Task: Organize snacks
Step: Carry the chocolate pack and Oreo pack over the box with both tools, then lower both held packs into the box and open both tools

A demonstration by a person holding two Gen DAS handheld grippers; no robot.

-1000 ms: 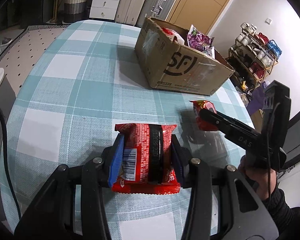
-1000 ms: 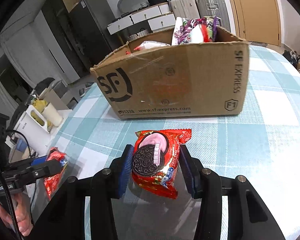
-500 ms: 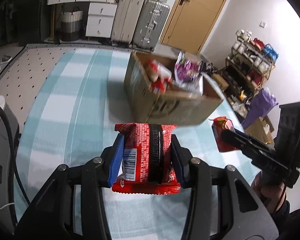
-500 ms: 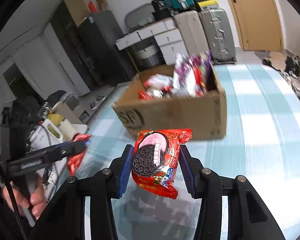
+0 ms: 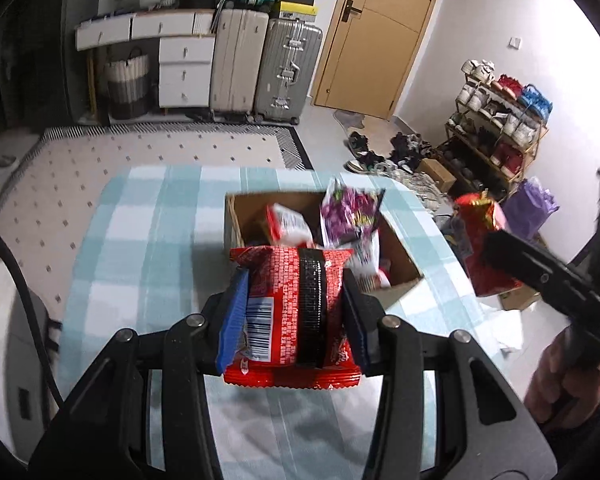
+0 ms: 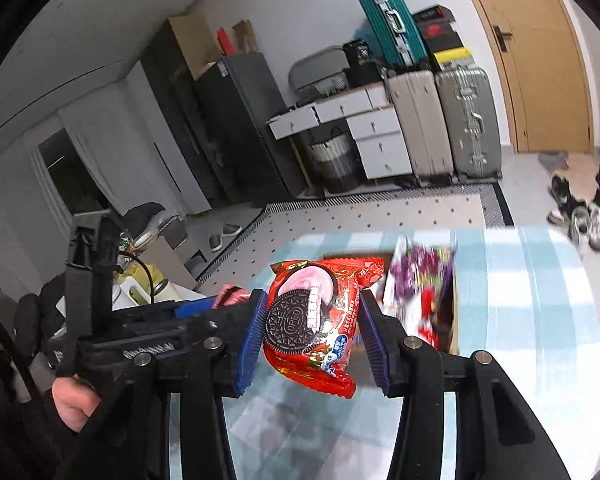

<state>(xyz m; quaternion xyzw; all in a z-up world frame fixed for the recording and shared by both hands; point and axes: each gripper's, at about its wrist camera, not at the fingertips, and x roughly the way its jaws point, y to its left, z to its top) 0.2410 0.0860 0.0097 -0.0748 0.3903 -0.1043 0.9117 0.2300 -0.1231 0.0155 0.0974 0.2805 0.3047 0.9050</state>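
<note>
Both carried snacks above the bench: left gripper [image 5: 294, 312] jaws clamped a red pack [image 5: 296, 308], right gripper [image 6: 314, 334] jaws clamped an Oreo pack [image 6: 320, 316]; next, probably lowering into the box [image 5: 236, 220]

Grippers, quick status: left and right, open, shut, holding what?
Left gripper: shut on the red snack pack, above the cardboard box.
Right gripper: shut on the Oreo pack.

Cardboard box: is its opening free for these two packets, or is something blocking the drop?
Nothing covers the cardboard box. A purple bag and white-red packet already stand inside; bare floor shows at its left.
</note>
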